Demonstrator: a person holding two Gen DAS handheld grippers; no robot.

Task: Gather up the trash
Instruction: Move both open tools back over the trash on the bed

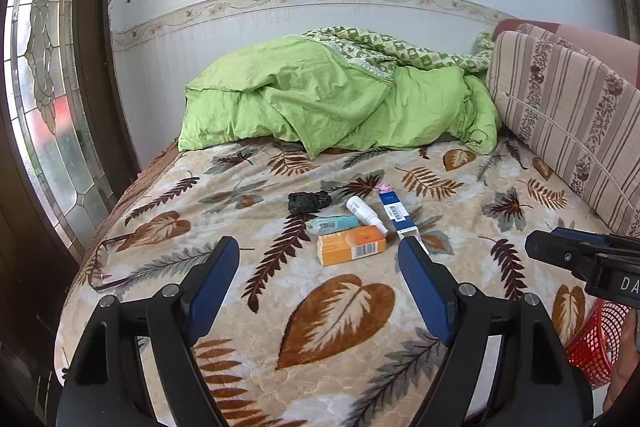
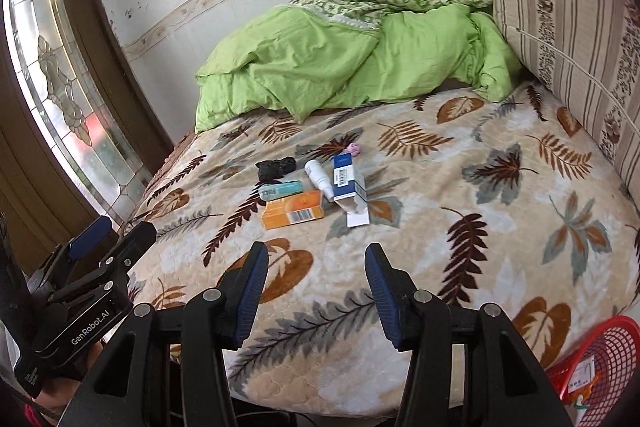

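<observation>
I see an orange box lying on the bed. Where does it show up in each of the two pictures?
Left wrist view: the orange box lies just below centre, between the two blue claw fingertips.
Right wrist view: the orange box sits left of centre, above the claw fingers.
Shared landmark: the white bottle lies just beyond the box in both.

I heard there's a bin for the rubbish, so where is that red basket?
The red basket sits low at the bottom right of both views, just off the near right corner of the bed, away from the boxes.
</observation>
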